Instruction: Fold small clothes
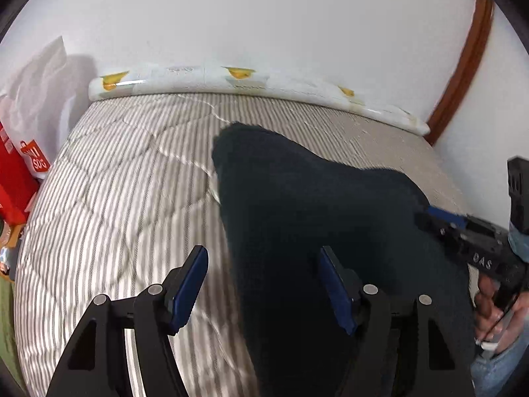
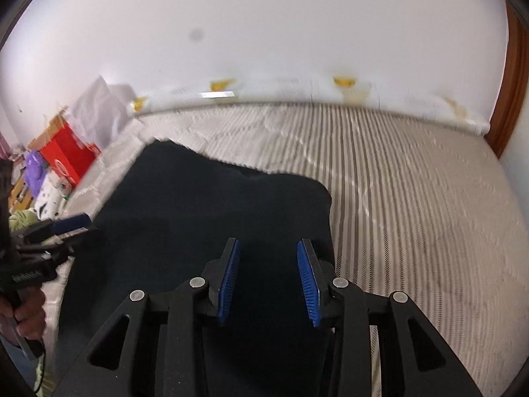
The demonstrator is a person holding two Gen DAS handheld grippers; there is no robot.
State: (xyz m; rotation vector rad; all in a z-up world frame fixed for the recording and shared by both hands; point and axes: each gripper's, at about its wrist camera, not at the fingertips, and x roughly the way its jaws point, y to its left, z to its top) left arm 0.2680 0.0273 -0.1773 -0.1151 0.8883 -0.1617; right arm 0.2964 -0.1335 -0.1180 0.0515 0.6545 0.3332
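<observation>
A dark navy garment (image 1: pixel 314 218) lies spread on the striped grey-and-white bedding (image 1: pixel 125 198). My left gripper (image 1: pixel 263 259) hovers open at the garment's left edge: one blue pad is over the bedding, the other over the cloth, and nothing is pinched. In the right wrist view the same garment (image 2: pixel 198 205) fills the middle. My right gripper (image 2: pixel 267 249) stands open over its near right part, with a clear gap between the pads. Each view catches the other gripper at the cloth's side: the right gripper (image 1: pixel 444 220), and the left gripper (image 2: pixel 71 225) in a hand.
A long white padded roll (image 1: pixel 251 81) with yellow marks runs along the white wall at the bed's far edge. A red box (image 2: pixel 67 155), a white bag (image 1: pixel 36 82) and clutter sit off the left side. A brown wooden frame (image 1: pixel 463 69) stands at the far right corner.
</observation>
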